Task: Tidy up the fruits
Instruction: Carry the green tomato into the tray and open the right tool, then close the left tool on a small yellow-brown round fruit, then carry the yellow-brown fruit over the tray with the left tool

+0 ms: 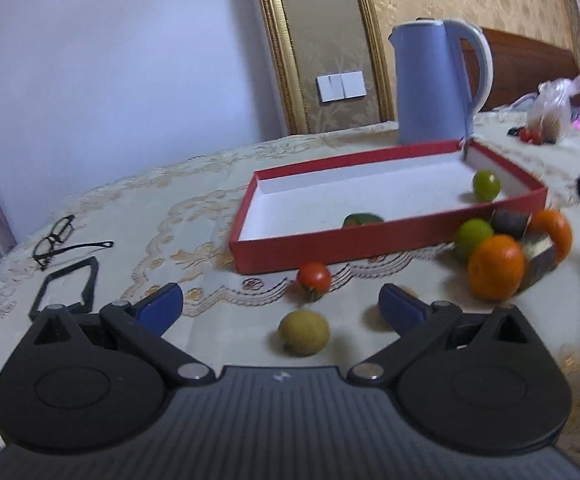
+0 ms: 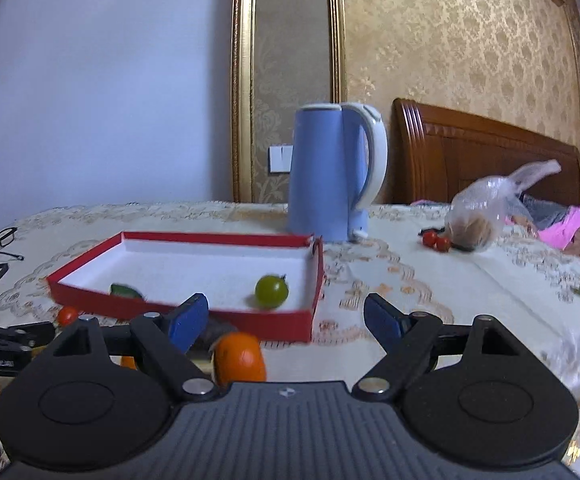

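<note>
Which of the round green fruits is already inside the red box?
The green fruit near the red box's far right corner; the other round one lies outside beside the oranges.

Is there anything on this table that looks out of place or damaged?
Most fruit is still outside the red box: two oranges, a lime, a red tomato and a yellowish fruit lie on the cloth. The box's far corner looks split open. Glasses lie among the clutter.
</note>
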Demonstrator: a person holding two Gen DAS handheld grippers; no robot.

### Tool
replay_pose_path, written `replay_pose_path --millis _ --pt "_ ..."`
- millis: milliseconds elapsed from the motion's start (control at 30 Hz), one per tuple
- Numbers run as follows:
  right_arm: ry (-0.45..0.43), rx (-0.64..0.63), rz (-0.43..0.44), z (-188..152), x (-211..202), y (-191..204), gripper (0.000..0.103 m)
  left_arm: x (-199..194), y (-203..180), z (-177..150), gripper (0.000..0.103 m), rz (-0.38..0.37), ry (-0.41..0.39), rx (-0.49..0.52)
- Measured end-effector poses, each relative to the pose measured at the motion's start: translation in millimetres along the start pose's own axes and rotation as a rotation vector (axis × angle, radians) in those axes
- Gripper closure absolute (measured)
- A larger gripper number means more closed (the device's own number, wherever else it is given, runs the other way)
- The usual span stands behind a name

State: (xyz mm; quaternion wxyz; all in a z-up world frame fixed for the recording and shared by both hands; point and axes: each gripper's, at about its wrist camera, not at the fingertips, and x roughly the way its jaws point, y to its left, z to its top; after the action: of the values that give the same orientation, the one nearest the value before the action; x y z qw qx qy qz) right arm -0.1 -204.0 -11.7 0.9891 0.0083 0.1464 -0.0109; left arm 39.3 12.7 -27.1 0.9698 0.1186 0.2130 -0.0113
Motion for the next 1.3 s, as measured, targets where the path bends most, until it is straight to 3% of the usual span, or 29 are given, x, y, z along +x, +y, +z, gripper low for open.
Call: replay_pose_path --millis 167,233,467,567,633,700,833,900,1300 --pt "0.014 -0.001 0.018 -12 -7 4 0.018 -1 8 -4 0.003 0.037 0.005 -0.016" --pt "0.012 -0.013 0.019 -14 -9 8 0.018 1 11 -3 0.011 0.02 0.03 -0.032" --pt "0.005 -0.033 0.027 -17 -15 14 0.018 8 14 -2 0.018 -0.041 0.072 -0.08" --pt "0.004 -0.033 0.025 -18 -15 15 0.018 14 9 -1 0.031 -0.043 0.1 -0.065" --pt "0.008 -0.032 0.026 -19 -15 15 0.018 16 8 -2 0.05 -0.05 0.122 -0.066" --pt "0.011 -0.033 0.029 -21 -17 16 0.018 19 8 -3 0.06 -0.064 0.144 -0.078" --pt "0.0 -0.045 0.033 -23 -26 22 0.018 18 6 -4 0.067 -0.073 0.137 -0.074" --pt "-0.01 -0.051 0.03 -23 -32 24 0.018 17 3 -5 0.075 -0.066 0.13 -0.059" --pt "-0.027 -0.088 0.026 -24 -34 29 0.018 16 10 -3 0.076 -0.039 0.107 -0.072"
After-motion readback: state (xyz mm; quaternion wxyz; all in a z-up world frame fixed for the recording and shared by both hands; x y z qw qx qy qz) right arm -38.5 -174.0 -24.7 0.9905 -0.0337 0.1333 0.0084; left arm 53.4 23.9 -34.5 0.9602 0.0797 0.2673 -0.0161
